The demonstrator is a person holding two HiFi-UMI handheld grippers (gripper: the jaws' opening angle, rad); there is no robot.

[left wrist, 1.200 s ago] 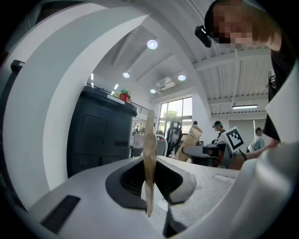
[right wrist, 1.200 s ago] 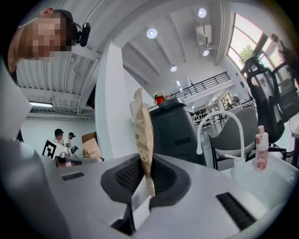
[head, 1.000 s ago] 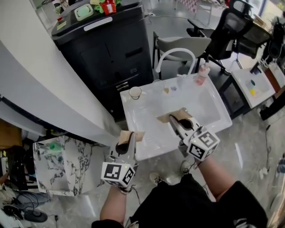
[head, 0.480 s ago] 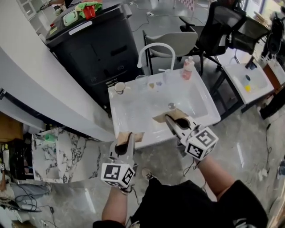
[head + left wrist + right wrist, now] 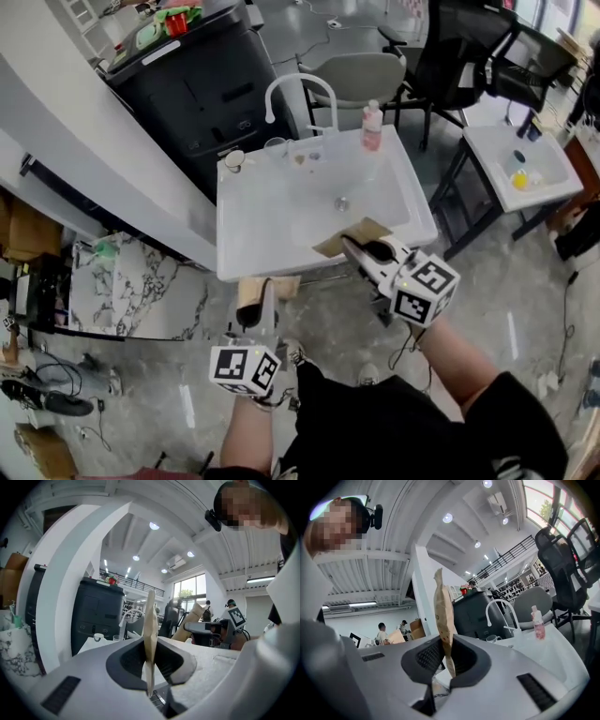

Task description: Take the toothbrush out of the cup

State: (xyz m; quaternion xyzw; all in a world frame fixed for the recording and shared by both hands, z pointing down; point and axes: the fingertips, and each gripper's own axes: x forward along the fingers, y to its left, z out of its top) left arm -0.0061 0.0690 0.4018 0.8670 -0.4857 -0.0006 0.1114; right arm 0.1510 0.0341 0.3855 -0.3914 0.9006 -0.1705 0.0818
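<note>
Well, both grippers are short of the cup, and both are closed and empty.

The left gripper (image 5: 267, 284) and the right gripper (image 5: 347, 241) each have their tan jaws pressed flat together with nothing between them. The step in hand looks like the approach. It would go best to carry one gripper across the basin, part its jaws before lowering, take the toothbrush handle above the cup's lip and lift straight up so the cup does not tip. The other gripper could steady the cup. The white cup (image 5: 234, 160) stands at the back left corner of the sink (image 5: 281, 255), left of the faucet (image 5: 281, 84) and near a clear glass (image 5: 275, 147). It is well apart from both grippers: the right one's tip is over the front rim, the left one is off the sink below its front edge. The toothbrush itself is too small to make out.
</note>
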